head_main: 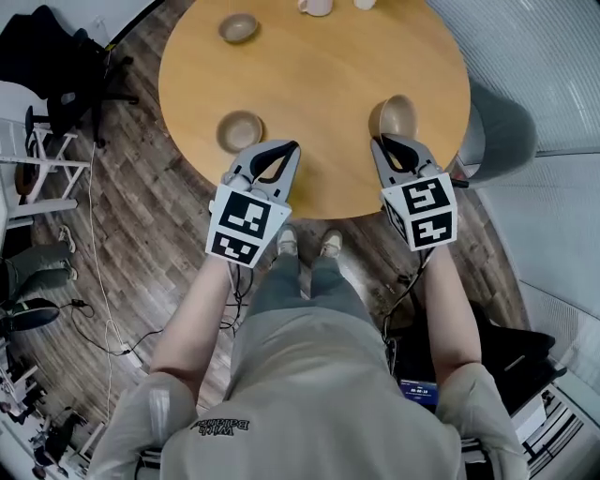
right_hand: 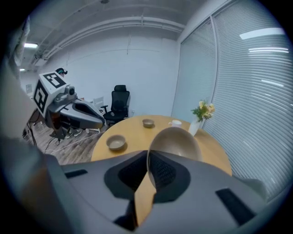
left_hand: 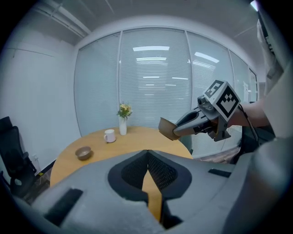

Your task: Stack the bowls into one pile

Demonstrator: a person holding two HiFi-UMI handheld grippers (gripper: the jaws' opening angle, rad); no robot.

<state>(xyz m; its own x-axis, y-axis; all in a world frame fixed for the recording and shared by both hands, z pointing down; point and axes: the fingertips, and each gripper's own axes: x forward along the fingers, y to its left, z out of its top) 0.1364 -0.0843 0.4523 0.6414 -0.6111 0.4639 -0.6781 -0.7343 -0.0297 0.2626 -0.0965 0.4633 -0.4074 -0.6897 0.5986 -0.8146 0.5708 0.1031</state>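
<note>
Three tan bowls are in view. One bowl [head_main: 397, 114] [right_hand: 176, 140] is tilted above the table's right front edge, with my right gripper [head_main: 382, 142] [right_hand: 147, 154] shut on its rim. From the left gripper view this held bowl [left_hand: 167, 128] hangs edge-on in the air. A second bowl [head_main: 240, 130] [right_hand: 116, 142] rests on the round wooden table [head_main: 319, 84], just ahead and left of my left gripper [head_main: 287, 150] [left_hand: 147, 153]. That gripper is shut and holds nothing. A third bowl [head_main: 238, 27] [left_hand: 83, 152] [right_hand: 148, 122] sits at the far left.
A white mug [head_main: 316, 7] [left_hand: 109, 135] and a vase of flowers [left_hand: 122, 119] [right_hand: 199, 118] stand at the table's far side. A black office chair [right_hand: 119, 104] and cables lie on the wood floor to the left. Glass walls with blinds run along the right.
</note>
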